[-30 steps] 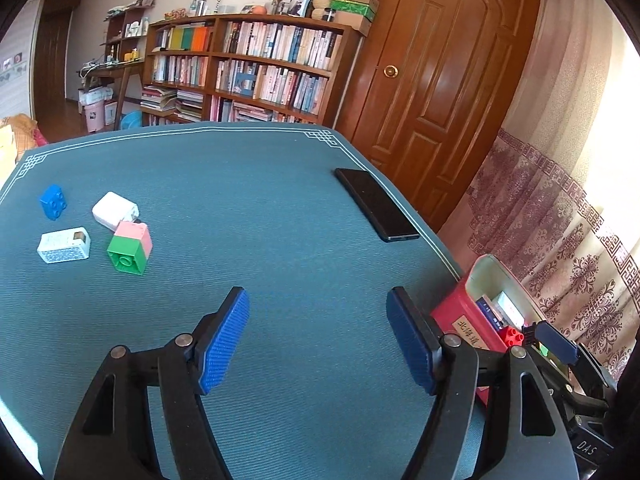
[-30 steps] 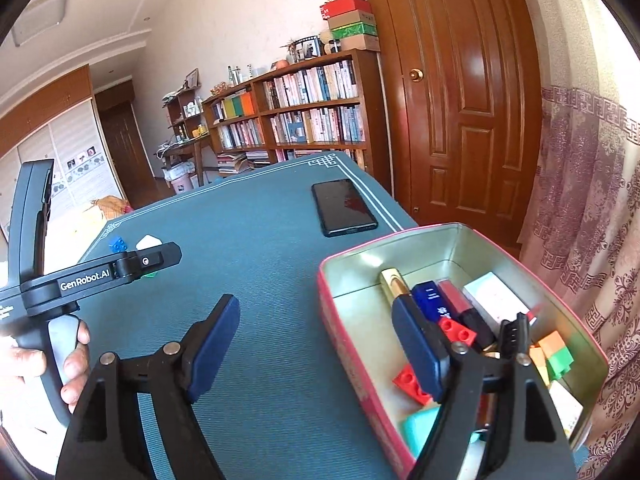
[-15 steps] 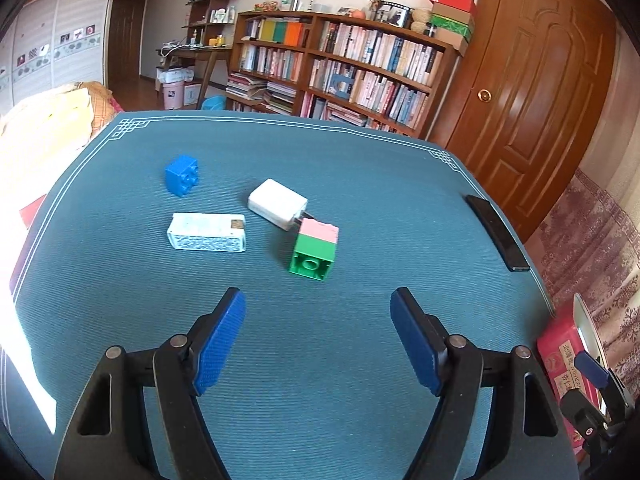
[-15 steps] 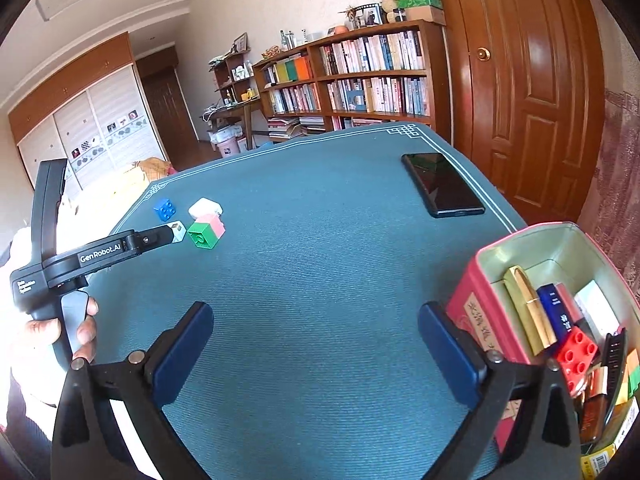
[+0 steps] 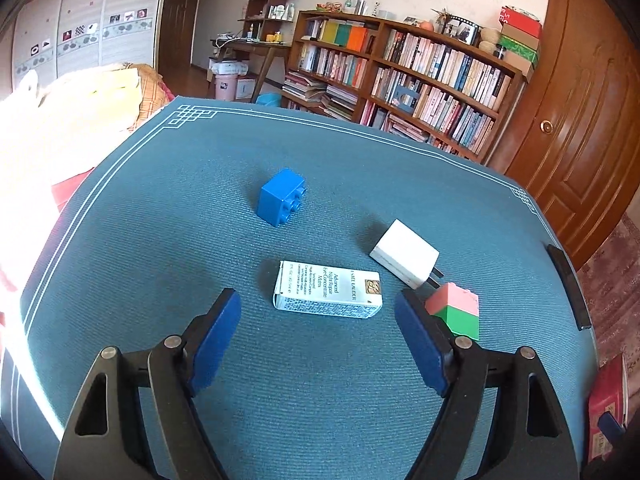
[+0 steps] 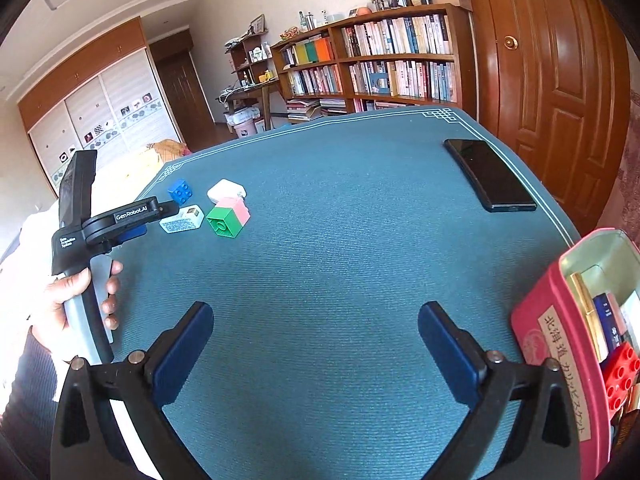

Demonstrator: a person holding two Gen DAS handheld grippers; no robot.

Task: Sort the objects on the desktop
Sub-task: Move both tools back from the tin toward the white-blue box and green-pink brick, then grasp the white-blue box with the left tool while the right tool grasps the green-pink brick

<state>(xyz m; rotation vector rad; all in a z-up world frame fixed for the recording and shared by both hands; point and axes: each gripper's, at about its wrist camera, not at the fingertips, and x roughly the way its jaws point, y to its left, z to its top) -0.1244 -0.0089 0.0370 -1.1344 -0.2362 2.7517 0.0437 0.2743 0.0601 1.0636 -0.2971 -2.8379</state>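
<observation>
Several small objects lie together on the teal table mat [image 5: 160,240]: a blue brick [image 5: 282,196], a white charger [image 5: 404,254], a white printed carton [image 5: 328,290] and a pink-and-green brick [image 5: 456,310]. My left gripper [image 5: 316,300] hovers just short of the carton. Its jaws are opening, the carton lies ahead between the tips, and neither pad touches it. The right wrist view shows the same carton [image 6: 180,219], the pink-and-green brick [image 6: 228,218] and the left gripper [image 6: 156,220]. My right gripper [image 6: 316,316] stands open over bare mat, holding nothing.
A red tin [image 6: 560,320] with several items inside sits at the table's right edge, beside my right gripper. A black phone [image 6: 490,174] lies far right. A hand [image 6: 80,292] holds the left gripper's handle. Bookshelf and door stand behind.
My left gripper swung left from the tin side toward the group of objects and came close to the carton. My right gripper drew back from over the tin and its jaws widened.
</observation>
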